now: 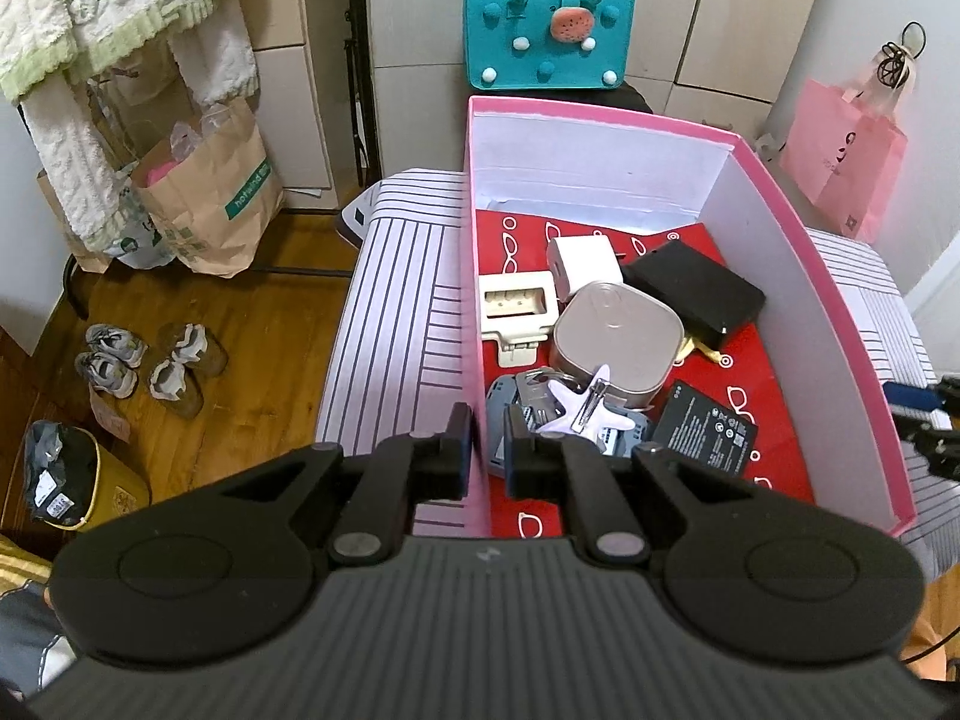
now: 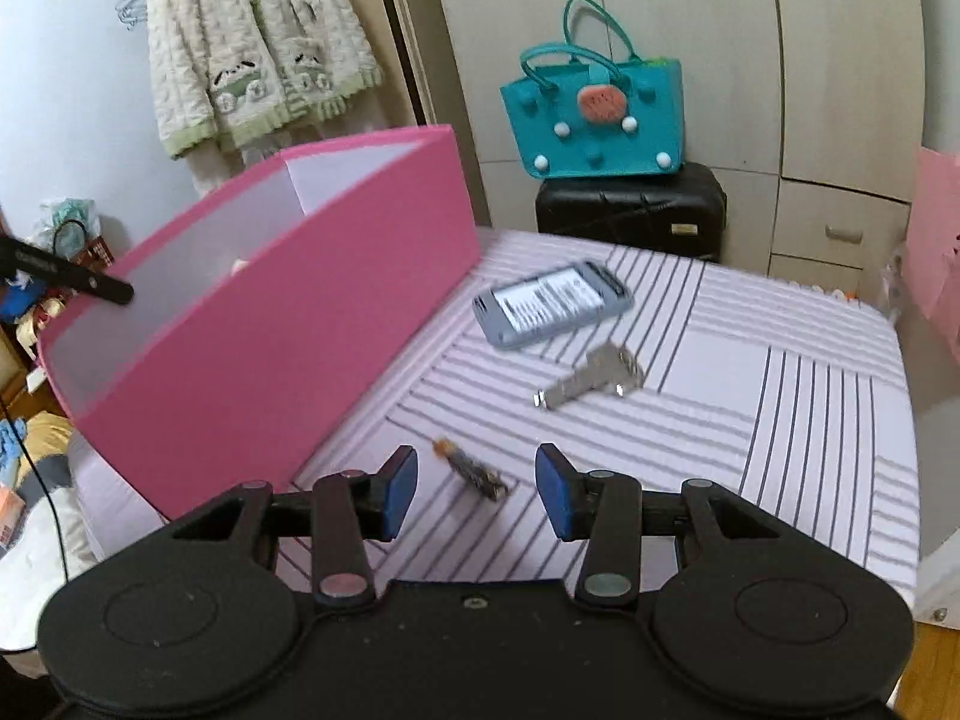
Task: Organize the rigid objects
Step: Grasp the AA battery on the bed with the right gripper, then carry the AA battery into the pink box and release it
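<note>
Left tongs [image 1: 487, 420]: I've got them pinching the pink cardboard box's [image 1: 774, 180] near wall.
Right tongs [image 2: 477, 489]: spread over the striped bed [image 2: 810, 420], empty.

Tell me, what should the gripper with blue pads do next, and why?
Probably ease the right gripper down onto the small dark stick and close. Its jaws stand open with the stick lying loose on the striped cover just ahead of them, outside the pink box, which the left gripper pinches by its wall.

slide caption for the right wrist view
Open right gripper over a small dark clip beside the pink box.
</note>
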`<action>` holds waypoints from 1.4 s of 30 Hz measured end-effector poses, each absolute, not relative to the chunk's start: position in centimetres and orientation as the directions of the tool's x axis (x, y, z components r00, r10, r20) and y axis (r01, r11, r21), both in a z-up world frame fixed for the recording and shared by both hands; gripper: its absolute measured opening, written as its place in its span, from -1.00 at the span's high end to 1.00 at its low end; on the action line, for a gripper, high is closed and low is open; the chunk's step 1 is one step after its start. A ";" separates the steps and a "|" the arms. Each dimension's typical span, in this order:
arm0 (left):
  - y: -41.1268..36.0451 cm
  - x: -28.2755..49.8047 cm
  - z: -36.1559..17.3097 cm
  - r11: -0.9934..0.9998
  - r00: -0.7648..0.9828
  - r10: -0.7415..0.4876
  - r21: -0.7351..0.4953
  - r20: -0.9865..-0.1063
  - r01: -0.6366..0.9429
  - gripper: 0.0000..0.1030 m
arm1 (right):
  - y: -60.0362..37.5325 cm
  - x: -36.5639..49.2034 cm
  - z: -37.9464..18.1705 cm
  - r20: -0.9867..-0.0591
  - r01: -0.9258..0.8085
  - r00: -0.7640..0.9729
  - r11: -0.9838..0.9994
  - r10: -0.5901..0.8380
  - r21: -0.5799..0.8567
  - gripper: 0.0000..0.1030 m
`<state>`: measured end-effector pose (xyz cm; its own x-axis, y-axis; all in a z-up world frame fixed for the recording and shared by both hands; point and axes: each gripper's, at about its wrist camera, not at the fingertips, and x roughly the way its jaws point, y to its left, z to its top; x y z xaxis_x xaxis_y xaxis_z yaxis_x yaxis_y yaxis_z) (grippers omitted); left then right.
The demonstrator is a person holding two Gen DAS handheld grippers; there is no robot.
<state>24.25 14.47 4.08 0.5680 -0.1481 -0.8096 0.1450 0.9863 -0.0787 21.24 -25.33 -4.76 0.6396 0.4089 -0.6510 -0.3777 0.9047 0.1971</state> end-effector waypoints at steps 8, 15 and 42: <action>14.6 24.0 4.0 0.987 0.577 -0.147 -0.082 -0.803 0.137 0.83 | -22.9 20.4 -7.3 -0.657 -0.345 0.672 0.929 0.343 0.133 -0.01; 14.5 23.9 4.0 0.987 0.582 -0.145 -0.077 -0.800 0.141 0.83 | -22.2 21.2 -7.4 -0.647 -0.387 0.700 0.922 0.304 0.015 0.14; 15.4 27.1 4.3 0.951 0.504 -0.229 -0.082 -0.833 0.297 0.82 | -18.2 22.2 4.6 -0.482 -0.534 0.659 0.810 0.577 0.240 0.78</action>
<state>27.11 15.37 4.34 0.5036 -0.2290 -0.8330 0.2969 0.9514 -0.0820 22.15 -18.21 4.60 0.6590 0.5775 -0.4820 -0.5345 0.8104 0.2401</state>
